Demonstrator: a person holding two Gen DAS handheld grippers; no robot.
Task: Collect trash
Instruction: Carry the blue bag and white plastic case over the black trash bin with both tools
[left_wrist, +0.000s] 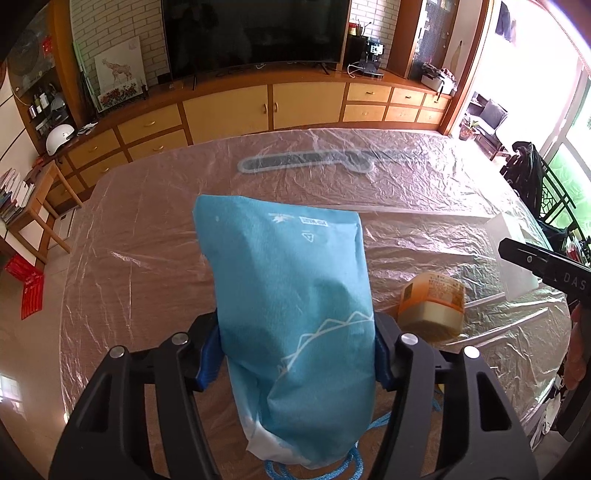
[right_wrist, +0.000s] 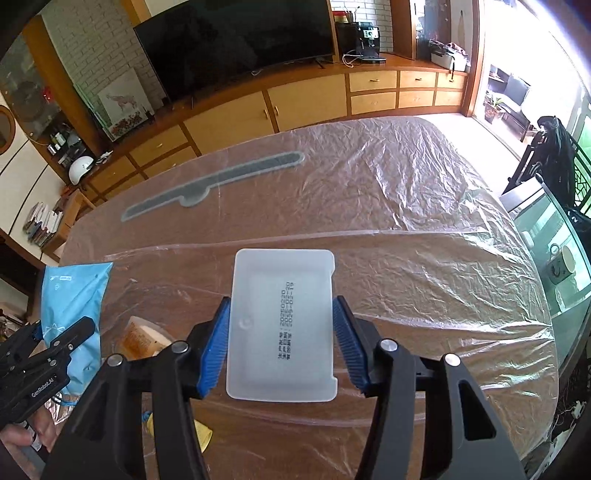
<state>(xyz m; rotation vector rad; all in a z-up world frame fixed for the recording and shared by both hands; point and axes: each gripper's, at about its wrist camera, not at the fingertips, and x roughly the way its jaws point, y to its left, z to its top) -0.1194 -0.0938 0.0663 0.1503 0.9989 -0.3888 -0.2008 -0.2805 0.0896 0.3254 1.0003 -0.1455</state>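
So both tongs are loaded right now. The left gripper (left_wrist: 295, 354) has its blue pads squeezed on the sides of the blue bag (left_wrist: 291, 288), the bag's long axis running straight out toward 12 o'clock along the fingers, its cord dangling back at 6. The right gripper (right_wrist: 280, 339) is clamped on the white plastic lid (right_wrist: 282, 325), long side also running out toward 12, pads touching the left and right edges about midway along.

Looks to me like the lid has to go into the bag next, so what matters is where the bag sits from the right tongs: in the right wrist view it's off at 9 o'clock, near the lid but apart from it. Can't see the bag's mouth, so no idea if it's open or what's inside.

Still loose on the plastic-covered table (left_wrist: 424, 177): an orange tub (left_wrist: 432, 302) tipped on its side just at 3 o'clock of the bag, between the two grippers. Further out at 12 lies a long grey strip (left_wrist: 306, 162) under the sheet
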